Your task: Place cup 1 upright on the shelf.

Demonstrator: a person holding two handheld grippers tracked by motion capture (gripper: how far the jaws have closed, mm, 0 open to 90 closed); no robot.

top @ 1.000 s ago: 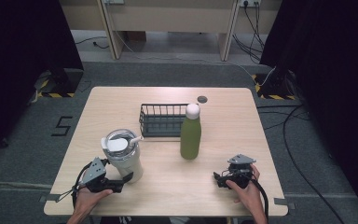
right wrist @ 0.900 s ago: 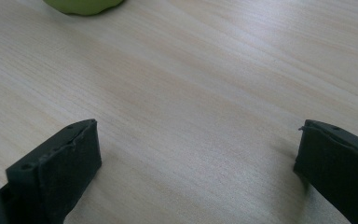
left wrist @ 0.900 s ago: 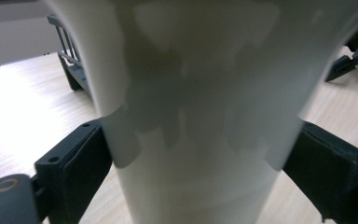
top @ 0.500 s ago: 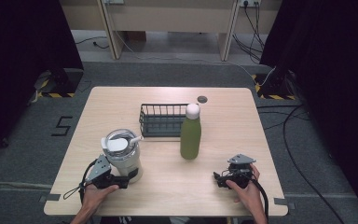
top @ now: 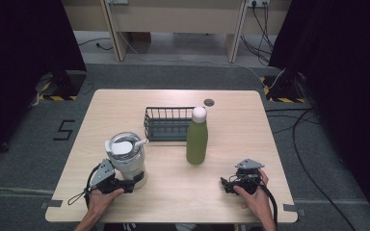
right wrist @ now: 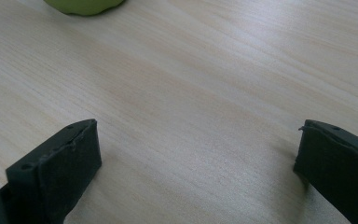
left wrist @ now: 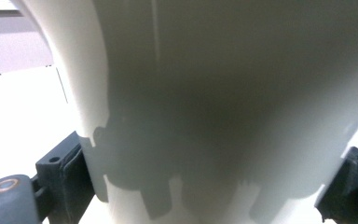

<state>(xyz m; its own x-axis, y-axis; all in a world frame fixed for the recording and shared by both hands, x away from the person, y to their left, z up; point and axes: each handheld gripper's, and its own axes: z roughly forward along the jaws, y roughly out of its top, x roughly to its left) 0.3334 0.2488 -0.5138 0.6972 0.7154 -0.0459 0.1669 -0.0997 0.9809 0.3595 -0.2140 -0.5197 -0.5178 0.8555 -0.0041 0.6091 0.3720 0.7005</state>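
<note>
Tumbler (top: pixel 127 161) stands upright between left gripper (top: pixel 125 185) jaws.

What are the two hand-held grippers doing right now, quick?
Left hand-held gripper: jaws around the white tumbler; grip can't be told.
Right hand-held gripper: open, holding nothing.

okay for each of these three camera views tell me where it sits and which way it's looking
High view: fixed above the near edge, looking forward and down on the light wooden table; both hands, the left gripper and the right gripper show.
Left gripper view: rides the left gripper, facing the white lidded tumbler between its two jaws.
Right gripper view: rides the right gripper, looking low across the table at the base of the green bottle with a white cap; jaws wide apart.
Shared: tumbler in high and left views, bottle in high and right views.
</note>
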